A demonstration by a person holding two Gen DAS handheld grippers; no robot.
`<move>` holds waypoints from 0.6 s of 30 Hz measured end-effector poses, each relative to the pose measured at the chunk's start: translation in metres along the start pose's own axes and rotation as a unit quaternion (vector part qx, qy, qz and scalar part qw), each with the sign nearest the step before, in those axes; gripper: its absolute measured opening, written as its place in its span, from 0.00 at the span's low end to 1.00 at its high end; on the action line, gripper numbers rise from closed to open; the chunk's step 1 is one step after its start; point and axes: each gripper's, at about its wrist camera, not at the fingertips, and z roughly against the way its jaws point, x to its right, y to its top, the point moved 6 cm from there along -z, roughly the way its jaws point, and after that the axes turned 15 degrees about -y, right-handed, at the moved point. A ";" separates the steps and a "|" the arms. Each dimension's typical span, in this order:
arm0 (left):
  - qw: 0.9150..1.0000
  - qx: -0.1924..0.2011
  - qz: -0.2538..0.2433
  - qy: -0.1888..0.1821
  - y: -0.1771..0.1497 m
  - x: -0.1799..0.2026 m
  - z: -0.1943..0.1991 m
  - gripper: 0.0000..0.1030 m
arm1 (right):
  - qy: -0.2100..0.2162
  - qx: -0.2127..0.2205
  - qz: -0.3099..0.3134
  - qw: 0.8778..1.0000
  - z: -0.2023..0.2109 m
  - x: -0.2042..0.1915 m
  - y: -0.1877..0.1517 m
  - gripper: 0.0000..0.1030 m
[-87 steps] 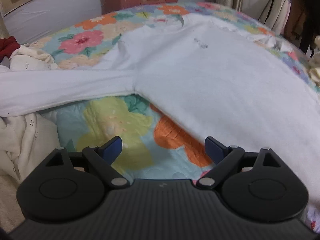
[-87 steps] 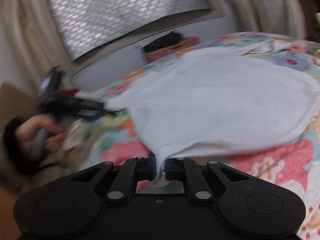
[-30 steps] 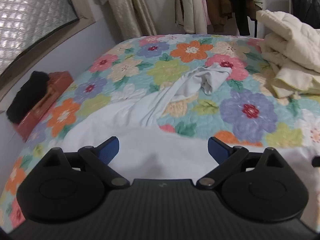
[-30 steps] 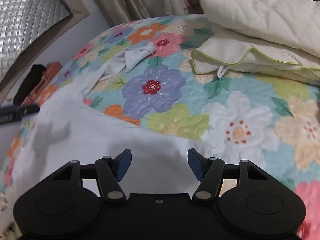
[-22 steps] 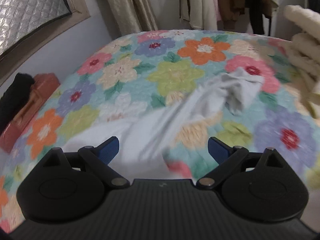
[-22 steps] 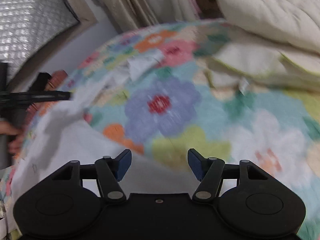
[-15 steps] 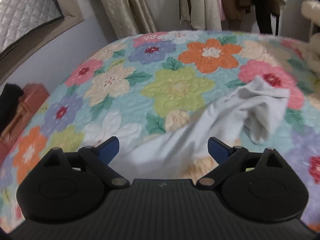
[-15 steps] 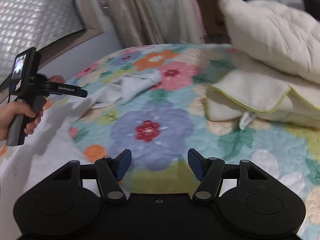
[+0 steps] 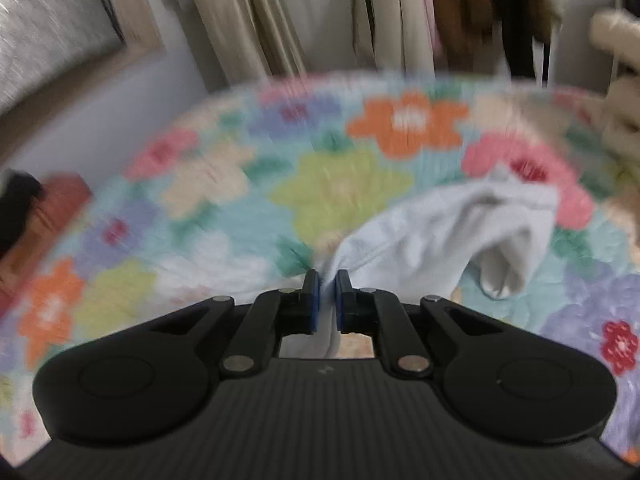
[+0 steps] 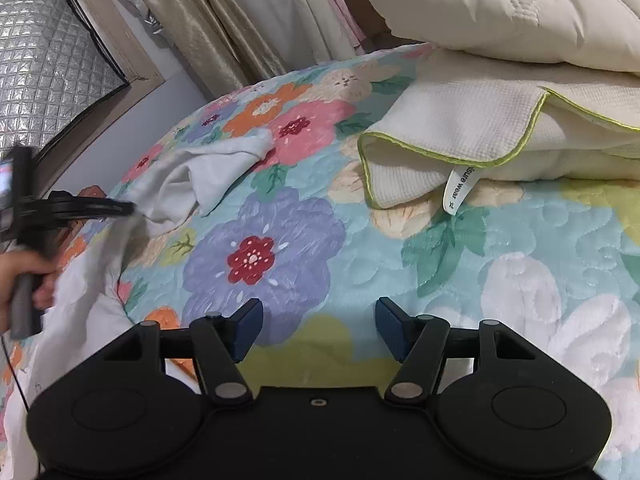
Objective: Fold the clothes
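Pinching now, left hand-held gripper [image 9: 327, 300] on white sleeve [image 9: 448, 236], previously open

Left gripper [image 9: 327, 300]: wide open half a second ago, its blue pads are now pinched on a fold of the sleeve [image 9: 448, 232].
Sleeve: now bunched between the pads, the cuff end trailing off to the right over the floral bedspread [image 9: 344, 188].
Right gripper [image 10: 318, 330]: gripped the shirt hem 2.9 s ago; now spread apart above bare bedspread.
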 end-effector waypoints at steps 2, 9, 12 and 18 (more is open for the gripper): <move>0.999 0.015 -0.014 -0.029 -0.017 0.016 0.031 0.07 | 0.001 0.001 0.004 1.000 0.002 -0.002 0.000 0.66; 0.986 -0.115 -0.047 -0.108 -0.109 0.062 0.047 0.08 | 0.002 -0.004 -0.004 1.000 0.002 -0.005 -0.001 0.66; 0.986 -0.116 -0.016 -0.118 -0.100 0.064 0.052 0.14 | 0.008 -0.003 0.000 1.000 0.006 -0.010 -0.003 0.66; 0.979 -0.039 -0.120 -0.158 -0.036 0.112 0.075 0.63 | 0.007 -0.008 -0.007 1.000 0.002 -0.007 -0.004 0.66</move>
